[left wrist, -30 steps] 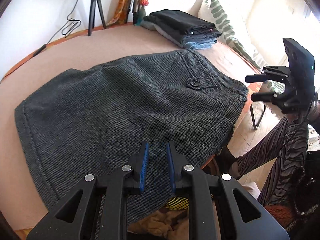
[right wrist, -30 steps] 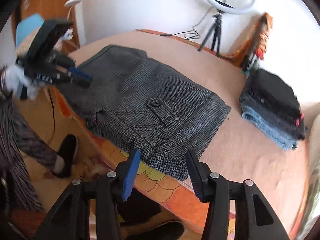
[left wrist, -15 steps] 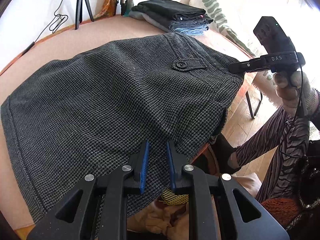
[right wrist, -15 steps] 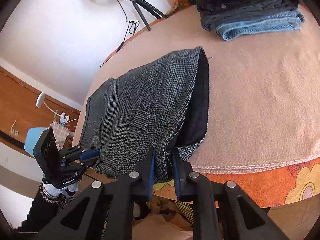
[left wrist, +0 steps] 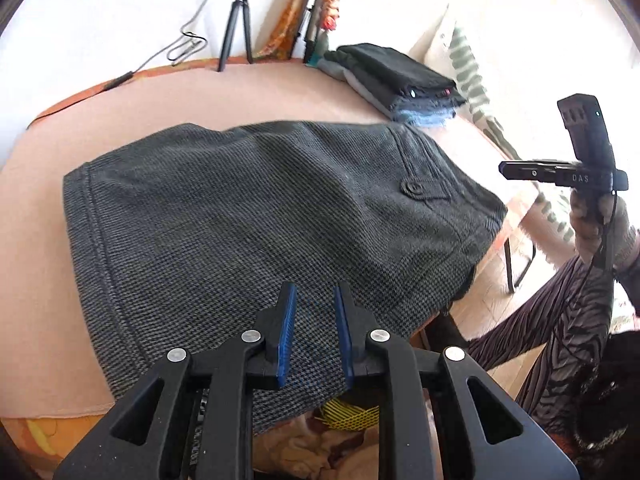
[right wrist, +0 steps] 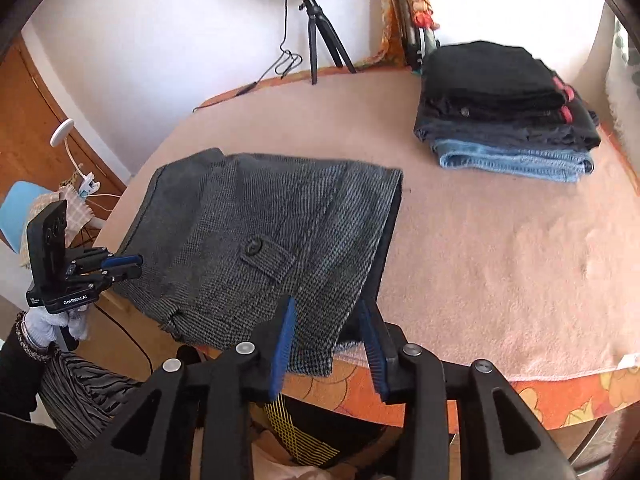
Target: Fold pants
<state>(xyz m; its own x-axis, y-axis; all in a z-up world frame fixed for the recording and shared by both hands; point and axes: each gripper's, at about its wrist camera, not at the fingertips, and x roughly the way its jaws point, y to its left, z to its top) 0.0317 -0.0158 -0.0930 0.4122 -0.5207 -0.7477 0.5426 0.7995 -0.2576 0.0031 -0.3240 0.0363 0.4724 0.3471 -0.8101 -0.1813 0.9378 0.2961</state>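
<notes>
The dark grey houndstooth pants (left wrist: 260,216) lie folded on the pink-covered table (left wrist: 200,96), with the near edge hanging over the front. They also show in the right wrist view (right wrist: 260,240), button pocket flap up. My left gripper (left wrist: 314,300) is partly open over the near hem, holding nothing; it also shows from outside in the right wrist view (right wrist: 124,266). My right gripper (right wrist: 326,312) is open with the waist corner of the pants between its spread fingers, not gripped. It appears in the left wrist view (left wrist: 508,170) off the table's right edge.
A stack of folded black pants and blue jeans (right wrist: 504,112) sits at the far right of the table. A ring light on a tripod (right wrist: 316,32) stands at the back. A person's striped legs (left wrist: 560,320) are by the table's front.
My right gripper, shut on the pants' waist corner half a second ago, has opened and let the fabric drop flat. The left gripper has opened slightly and pulled back a little.
</notes>
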